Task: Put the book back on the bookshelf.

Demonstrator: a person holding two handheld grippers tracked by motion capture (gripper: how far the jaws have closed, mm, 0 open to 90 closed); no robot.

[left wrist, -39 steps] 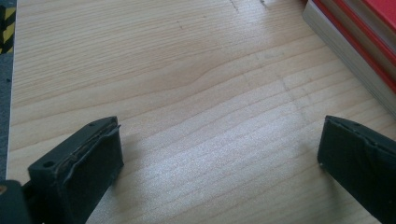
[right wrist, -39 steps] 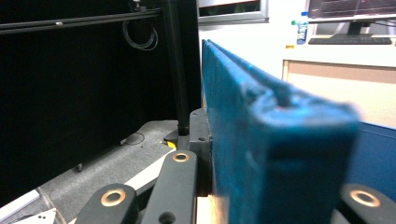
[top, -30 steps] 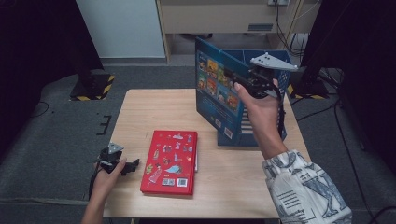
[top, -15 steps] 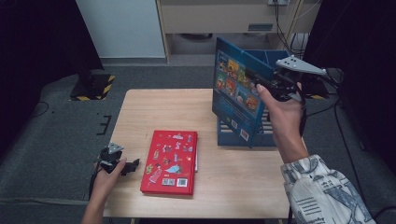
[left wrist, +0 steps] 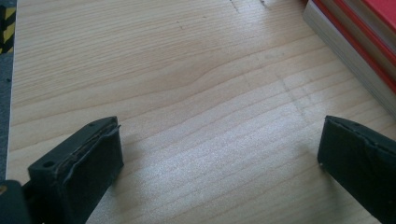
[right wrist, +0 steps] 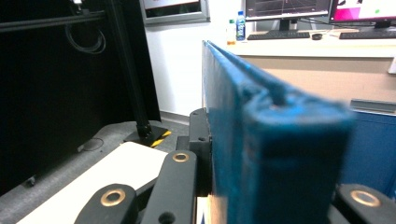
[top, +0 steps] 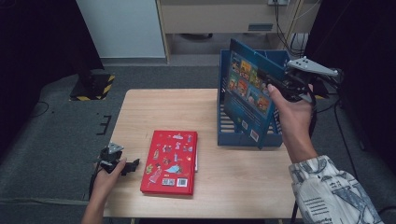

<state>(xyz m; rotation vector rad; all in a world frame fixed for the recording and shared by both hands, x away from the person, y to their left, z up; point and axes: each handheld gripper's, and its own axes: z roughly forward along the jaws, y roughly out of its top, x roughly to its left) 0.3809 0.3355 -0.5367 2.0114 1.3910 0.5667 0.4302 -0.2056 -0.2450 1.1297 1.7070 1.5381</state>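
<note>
Overhead, the table (top: 205,107) has bare wood along its left and far sides. The right gripper (top: 273,84) clamps a blue book (top: 245,95) upright over the blue rack (top: 275,58) at the right edge. The left gripper (top: 128,165) rests near the front-left corner, just left of the red book (top: 170,161).

Next, the left gripper view shows jaws wide apart over bare wood, the red book (left wrist: 355,44) lying beyond the right jaw.

Finally, the right gripper view has the blue book (right wrist: 261,140) pinched edge-on between the jaws.
</note>
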